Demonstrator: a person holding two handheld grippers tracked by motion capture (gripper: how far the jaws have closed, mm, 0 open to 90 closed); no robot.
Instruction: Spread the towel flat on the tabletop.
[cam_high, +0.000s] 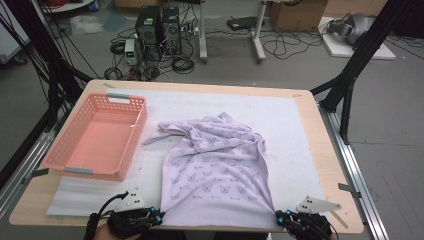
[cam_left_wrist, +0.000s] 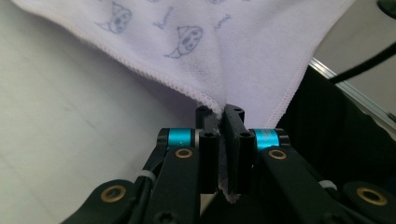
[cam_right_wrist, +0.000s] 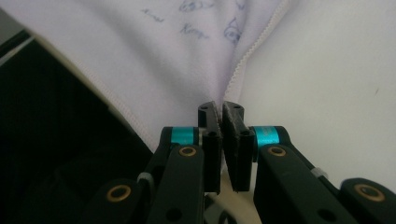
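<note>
A pale lilac towel (cam_high: 215, 170) printed with small animal faces lies across the white mat, bunched at its far end and stretched flat toward the near table edge. My left gripper (cam_high: 161, 218) is shut on the towel's near left corner at the front edge. In the left gripper view the towel (cam_left_wrist: 224, 56) rises out of the pinched jaws of the left gripper (cam_left_wrist: 223, 112). At the front right my right gripper (cam_high: 278, 216) is shut on the near right corner. The hemmed towel (cam_right_wrist: 177, 70) fans out from the closed right gripper (cam_right_wrist: 221, 108).
A pink plastic basket (cam_high: 55, 155) stands empty on the table's left side, beside the towel. The white mat (cam_high: 290, 125) covers most of the wooden table (cam_high: 327, 165). Black frame legs, computer towers and cables stand on the floor beyond the far edge.
</note>
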